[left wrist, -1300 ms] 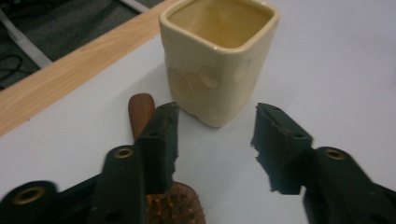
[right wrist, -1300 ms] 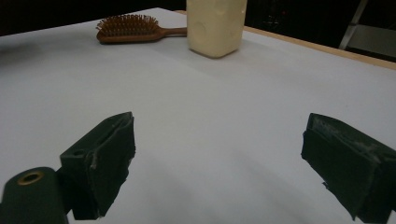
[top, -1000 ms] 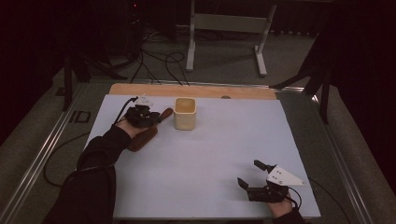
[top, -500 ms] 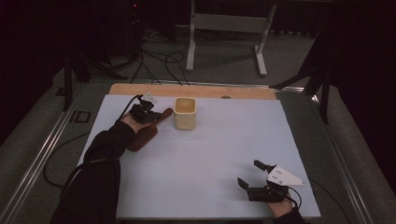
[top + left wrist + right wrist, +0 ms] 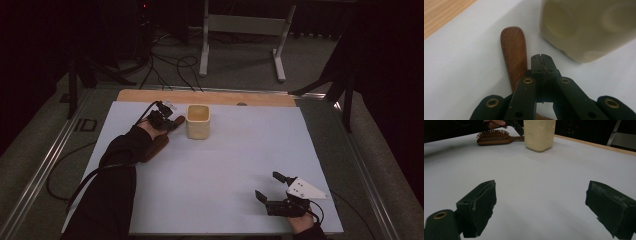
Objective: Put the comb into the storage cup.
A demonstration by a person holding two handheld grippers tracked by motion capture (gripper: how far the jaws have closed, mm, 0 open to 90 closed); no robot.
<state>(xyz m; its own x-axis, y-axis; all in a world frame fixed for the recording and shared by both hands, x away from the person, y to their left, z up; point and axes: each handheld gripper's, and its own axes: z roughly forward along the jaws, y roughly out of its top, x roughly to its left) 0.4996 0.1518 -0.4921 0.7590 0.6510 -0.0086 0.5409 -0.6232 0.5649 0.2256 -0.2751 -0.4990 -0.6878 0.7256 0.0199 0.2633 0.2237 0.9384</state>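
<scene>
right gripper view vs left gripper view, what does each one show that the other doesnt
Right gripper view alone: the hairbrush's bristle head, the hand at the handle, and the right gripper with jaws wide apart over bare white table.

Left gripper view alone: the left gripper with jaws closed together, just above the brush handle, and the wooden table edge close up.

Both: the brown wooden handle lying beside the cream container, on the white surface.

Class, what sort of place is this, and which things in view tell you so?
Probably a lab or recording studio: a white-covered table with handheld left tongs beside a hairbrush, cables across the floor, dark surroundings.
</scene>
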